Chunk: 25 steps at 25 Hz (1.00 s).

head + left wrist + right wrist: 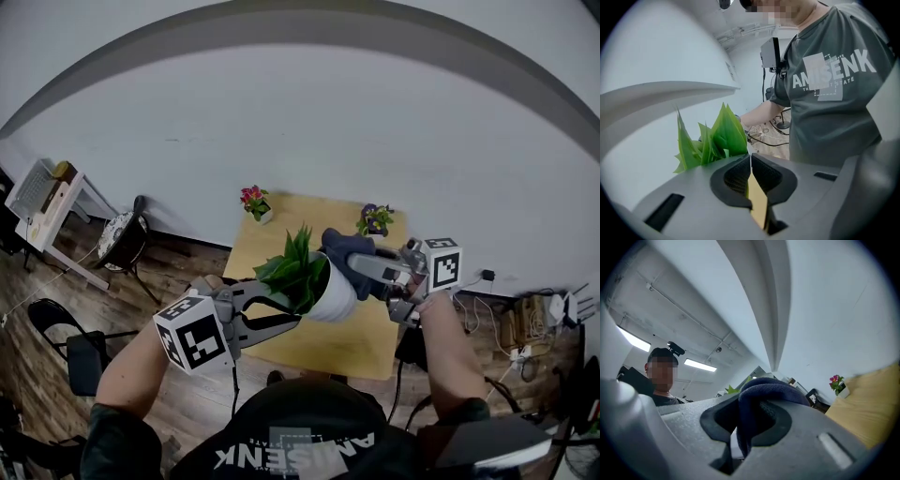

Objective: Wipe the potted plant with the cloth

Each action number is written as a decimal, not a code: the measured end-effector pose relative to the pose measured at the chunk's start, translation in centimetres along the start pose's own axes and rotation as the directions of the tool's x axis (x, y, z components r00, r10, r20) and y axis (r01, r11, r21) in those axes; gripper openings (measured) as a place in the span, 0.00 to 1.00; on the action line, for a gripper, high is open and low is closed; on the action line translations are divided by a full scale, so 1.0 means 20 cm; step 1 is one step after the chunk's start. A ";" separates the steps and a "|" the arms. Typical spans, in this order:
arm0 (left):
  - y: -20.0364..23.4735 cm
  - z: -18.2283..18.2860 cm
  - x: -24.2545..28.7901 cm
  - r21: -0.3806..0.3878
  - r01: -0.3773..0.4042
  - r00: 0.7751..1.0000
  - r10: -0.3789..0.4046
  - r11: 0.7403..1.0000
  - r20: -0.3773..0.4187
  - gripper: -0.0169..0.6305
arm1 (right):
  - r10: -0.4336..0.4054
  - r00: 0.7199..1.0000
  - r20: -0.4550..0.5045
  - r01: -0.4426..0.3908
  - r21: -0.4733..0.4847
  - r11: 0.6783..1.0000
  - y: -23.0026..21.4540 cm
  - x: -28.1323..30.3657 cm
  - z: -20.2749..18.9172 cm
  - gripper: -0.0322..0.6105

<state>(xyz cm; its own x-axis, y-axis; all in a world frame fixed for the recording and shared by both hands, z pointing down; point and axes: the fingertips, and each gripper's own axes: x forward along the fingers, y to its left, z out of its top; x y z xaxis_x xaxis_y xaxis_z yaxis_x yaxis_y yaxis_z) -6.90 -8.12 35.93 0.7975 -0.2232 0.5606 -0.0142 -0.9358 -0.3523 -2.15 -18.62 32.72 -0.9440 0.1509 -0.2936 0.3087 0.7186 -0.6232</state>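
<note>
The potted plant (330, 294), green leaves (294, 266) in a white pot, hangs tilted above the table. My left gripper (284, 310) comes in from the lower left and is shut on the pot's thin rim. In the left gripper view (751, 160) the leaves (717, 138) stand just beyond the pads. My right gripper (354, 268) is shut on a dark blue cloth (341, 251), which lies against the pot's upper right side. In the right gripper view (749, 401) the cloth (766, 389) bulges out over the pads.
Below the pot is a yellow wooden table (370, 345). A small pot of red flowers (255, 202) stands at its far left corner, another small flower pot (374, 220) at its far right. Chairs (124, 240) are on the floor to the left, cables (511, 319) to the right.
</note>
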 end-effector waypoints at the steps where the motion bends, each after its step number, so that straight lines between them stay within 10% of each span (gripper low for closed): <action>1: 0.00 0.00 0.01 -0.012 0.006 1.000 -0.006 1.000 0.002 0.05 | -0.020 1.000 0.004 0.020 -0.011 1.000 0.01 -0.01 0.00 0.12; 13: 0.10 -0.04 0.10 -0.249 0.024 0.999 -0.015 0.968 0.036 0.05 | -0.247 0.965 0.089 0.260 -0.186 0.948 0.07 -0.06 -0.06 0.12; 25: 0.26 -0.10 0.16 -0.546 0.024 0.998 0.010 0.837 0.059 0.04 | -0.472 0.875 0.107 0.473 -0.396 0.787 0.05 -0.02 -0.14 0.12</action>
<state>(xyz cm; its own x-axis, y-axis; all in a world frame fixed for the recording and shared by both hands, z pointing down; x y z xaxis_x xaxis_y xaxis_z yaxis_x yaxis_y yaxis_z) -5.61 -14.19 37.33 0.8317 -0.2162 0.5113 -0.3222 -0.9380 0.1274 -1.82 -16.10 34.24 -0.9593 -0.2794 -0.0406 -0.2493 0.9058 -0.3426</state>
